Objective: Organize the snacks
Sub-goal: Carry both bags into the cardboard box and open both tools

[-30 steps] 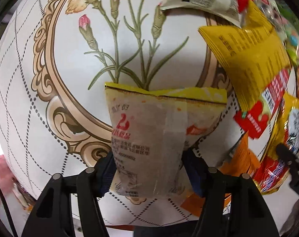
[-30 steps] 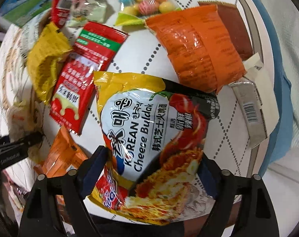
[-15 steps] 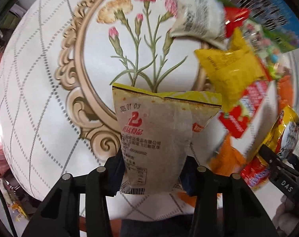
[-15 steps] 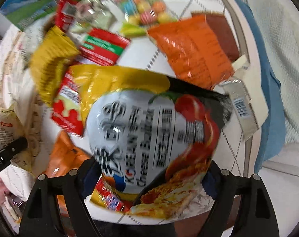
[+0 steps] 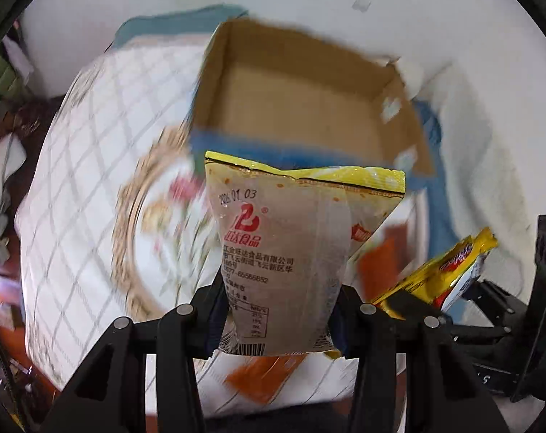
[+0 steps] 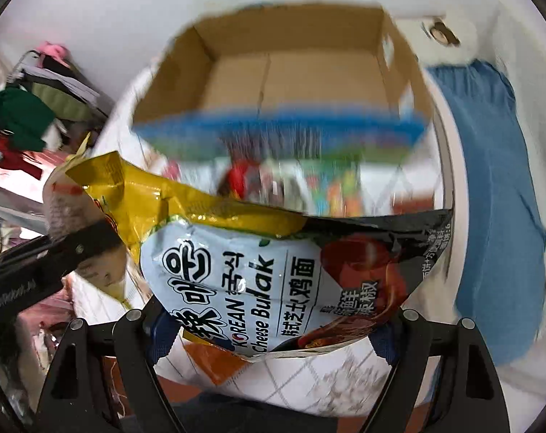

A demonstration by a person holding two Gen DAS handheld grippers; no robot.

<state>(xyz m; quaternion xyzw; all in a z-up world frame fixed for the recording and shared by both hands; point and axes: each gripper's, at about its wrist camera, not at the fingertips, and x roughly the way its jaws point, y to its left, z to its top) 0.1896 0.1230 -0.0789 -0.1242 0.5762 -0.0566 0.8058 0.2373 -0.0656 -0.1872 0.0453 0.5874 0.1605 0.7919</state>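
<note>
Both tongs grip snacks: left tongs [image 5: 278,319] pinch a yellow-topped packet [image 5: 294,252], right tongs [image 6: 273,328] a noodle bag [image 6: 273,270]

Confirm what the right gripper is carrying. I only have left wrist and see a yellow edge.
Observer: The right gripper is shut on a noodle packet, clamped at its lower end, with the printed front facing the camera.
Operator: Anything in the box near the front wall? It's hidden for me.
Observer: In the right wrist view the cardboard box floor shows bare down to the front wall. No packets are visible inside.
Operator: Are the two packets touching?
Observer: In the right wrist view the noodle packet's yellow corner overlaps the snack packet held by the left gripper. I cannot tell whether they touch.
</note>
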